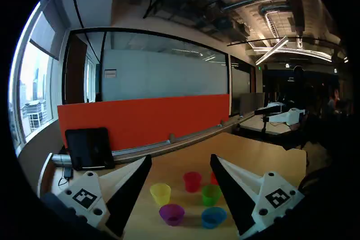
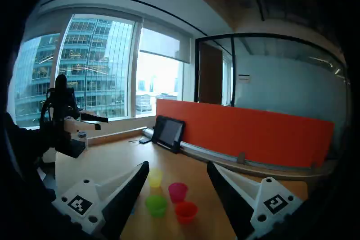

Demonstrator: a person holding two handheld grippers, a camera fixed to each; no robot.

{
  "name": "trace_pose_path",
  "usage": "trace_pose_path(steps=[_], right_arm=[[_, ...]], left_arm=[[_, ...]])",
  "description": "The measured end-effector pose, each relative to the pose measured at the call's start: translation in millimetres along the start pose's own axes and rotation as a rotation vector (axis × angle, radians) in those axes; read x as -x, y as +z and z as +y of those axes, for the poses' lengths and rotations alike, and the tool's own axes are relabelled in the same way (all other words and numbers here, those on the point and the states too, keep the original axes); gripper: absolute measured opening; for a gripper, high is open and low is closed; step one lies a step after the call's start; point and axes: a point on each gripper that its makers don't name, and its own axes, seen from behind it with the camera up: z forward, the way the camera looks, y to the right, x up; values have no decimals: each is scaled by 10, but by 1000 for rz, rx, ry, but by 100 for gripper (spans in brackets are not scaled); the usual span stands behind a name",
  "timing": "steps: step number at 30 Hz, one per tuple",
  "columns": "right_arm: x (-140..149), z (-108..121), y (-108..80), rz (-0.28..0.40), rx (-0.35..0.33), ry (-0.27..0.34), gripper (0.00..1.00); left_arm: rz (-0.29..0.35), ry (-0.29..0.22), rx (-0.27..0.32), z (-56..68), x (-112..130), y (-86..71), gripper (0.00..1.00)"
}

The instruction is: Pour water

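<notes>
Six coloured cups (image 1: 192, 180) stand clustered on the wooden counter (image 1: 270, 154), just ahead of the left tongs (image 1: 180, 158) and right tongs (image 2: 177, 164). Both tongs gape wide apart, holding nothing.

- Holding the tongs (image 1: 179, 157) spread wide above the wooden worktop (image 1: 265, 154), gripping nothing.
- Framing a cluster of small upright cups between the two fingers: pink cup (image 1: 192, 181) at the back, yellow cup (image 1: 160, 193) and green cup (image 1: 210, 194) in the middle, purple cup (image 1: 172, 214) and blue cup (image 1: 213, 217) nearest.
- Partly hiding a red cup (image 1: 214, 178) behind the right finger, beside the pink cup.
- Looking past them at a dark tablet (image 1: 88, 147) leaning against an orange partition (image 1: 148, 118) along the worktop's far edge.
</notes>
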Motion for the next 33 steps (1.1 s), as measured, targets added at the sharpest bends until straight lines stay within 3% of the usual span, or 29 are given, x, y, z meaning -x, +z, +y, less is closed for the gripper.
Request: trace_pose_path(steps=[11,33], right_arm=[[125,-109,35,-45,-65,-10,99],[614,-169,120,-143,-107,-22,99]], left_arm=[[-65,4,73,192,332,50,97],[-205,22,181,524,1206,139,97]])
